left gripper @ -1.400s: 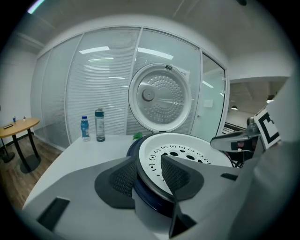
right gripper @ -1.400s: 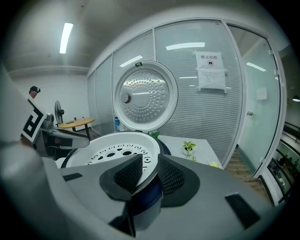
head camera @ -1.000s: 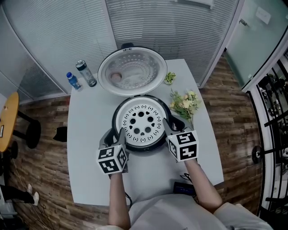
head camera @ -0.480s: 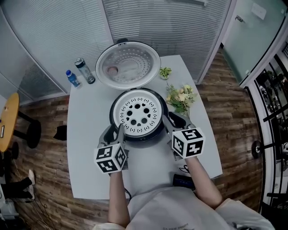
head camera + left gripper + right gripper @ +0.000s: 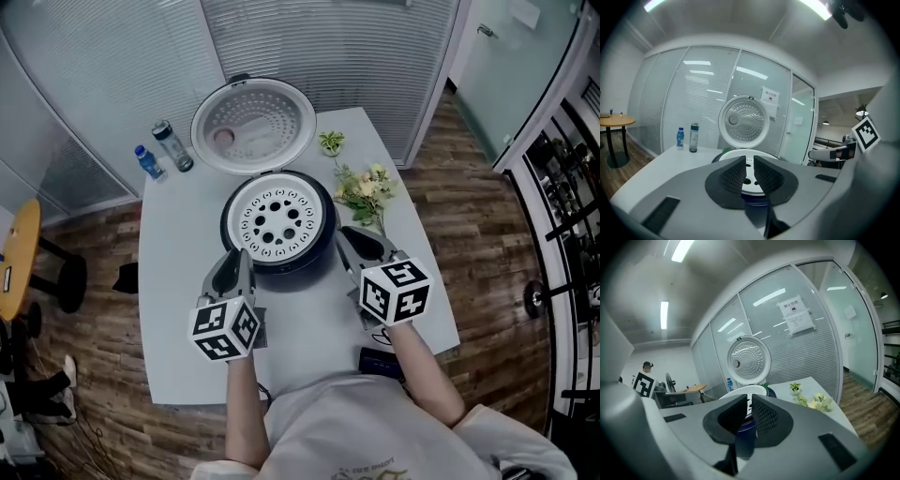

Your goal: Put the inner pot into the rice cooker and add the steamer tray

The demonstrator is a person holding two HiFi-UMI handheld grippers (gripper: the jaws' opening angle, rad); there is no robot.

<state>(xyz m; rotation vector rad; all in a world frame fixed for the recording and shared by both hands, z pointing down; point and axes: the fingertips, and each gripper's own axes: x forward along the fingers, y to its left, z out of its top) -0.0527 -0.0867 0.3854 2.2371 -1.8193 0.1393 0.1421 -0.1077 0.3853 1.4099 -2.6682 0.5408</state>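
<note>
1. While the left tongs and the right tongs hang just short of the rice cooker, I cannot see the inner pot. The steamer tray sits in the cooker's mouth and covers whatever is underneath.
2. From the left gripper view, the left tongs have just been closing. Their dark ribbed pads now stand a narrow gap apart with nothing between them. Through the gap I get only a slice of white tray and dark cooker wall.
3. From the right gripper view, the right tongs have just been closing too, down to a thin slit, and they grip nothing. Their own grey body blocks most of the cooker.
4. Straight ahead and between the two tongs, the tray is a round white disc. It has large holes ringed about its middle and small ones near the rim. The cooker body around it is dark, round and glossy.
5. Beyond the cooker the lid stands open. Its round inner face is pale dimpled metal with a small round fitting off-centre.
6. Just ahead of the right tongs a spray of pale flowers lies on the light grey desk.
7. Far ahead and to the left of the left tongs stand two bottles, their labels too small to read.
8. Behind the right tongs a dark flat object is half hidden by my forearm, and I cannot make out what it is.
</note>
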